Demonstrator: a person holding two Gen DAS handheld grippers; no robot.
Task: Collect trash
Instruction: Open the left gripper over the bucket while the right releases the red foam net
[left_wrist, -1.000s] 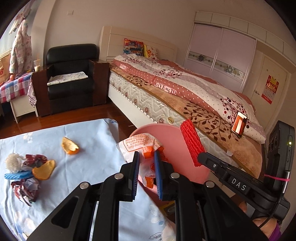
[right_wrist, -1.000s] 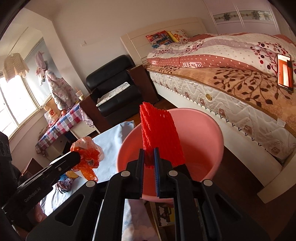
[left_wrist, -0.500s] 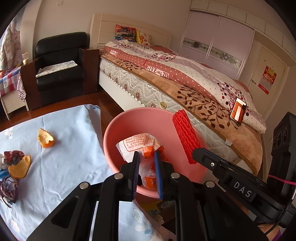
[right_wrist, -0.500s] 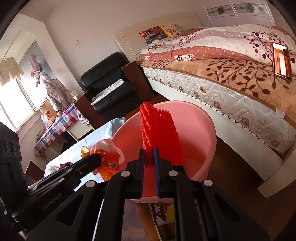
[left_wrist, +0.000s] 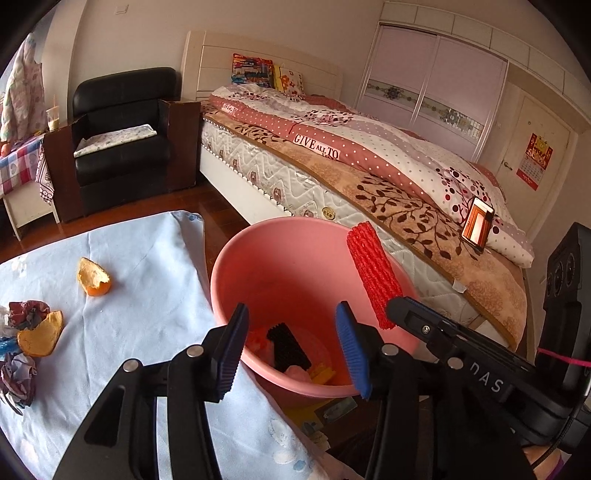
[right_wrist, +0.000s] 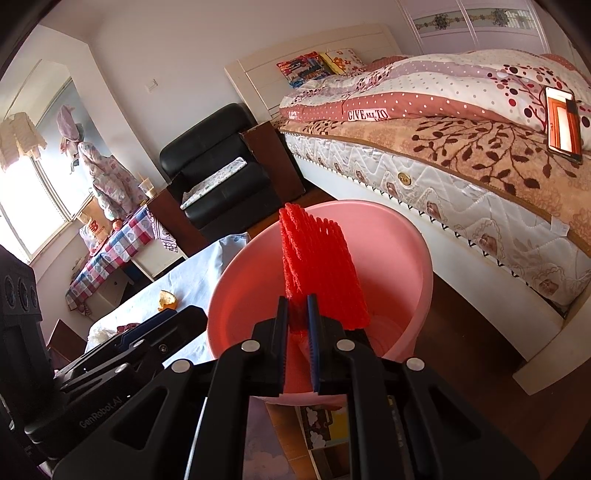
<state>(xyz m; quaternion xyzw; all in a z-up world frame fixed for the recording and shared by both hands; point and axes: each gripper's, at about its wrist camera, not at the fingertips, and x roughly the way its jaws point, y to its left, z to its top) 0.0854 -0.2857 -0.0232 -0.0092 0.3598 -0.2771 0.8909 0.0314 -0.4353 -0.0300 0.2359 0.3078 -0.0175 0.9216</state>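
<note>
A pink bucket (left_wrist: 258, 251) stands on the floor beside the table; it also shows in the right wrist view (right_wrist: 413, 266). Several pieces of trash lie at its bottom, among them a black foam net (left_wrist: 288, 347). My left gripper (left_wrist: 290, 347) is open and empty above the bucket's near rim. My right gripper (right_wrist: 298, 317) is shut on a red foam net (right_wrist: 317, 266), held upright over the bucket; the net also shows in the left wrist view (left_wrist: 373, 273). Orange peels (left_wrist: 94, 278) (left_wrist: 38, 336) and crumpled wrappers (left_wrist: 22, 365) lie on the light blue tablecloth (left_wrist: 129, 314).
A bed (left_wrist: 369, 173) runs along the right with a phone (left_wrist: 478, 223) on it. A black armchair (left_wrist: 122, 144) stands at the back. A small table with a checked cloth (right_wrist: 110, 247) is by the window. The floor is brown wood.
My left gripper has opened and let go of the orange-and-white plastic bag, which has dropped into the bucket. The right gripper still holds the red net over the bucket.
</note>
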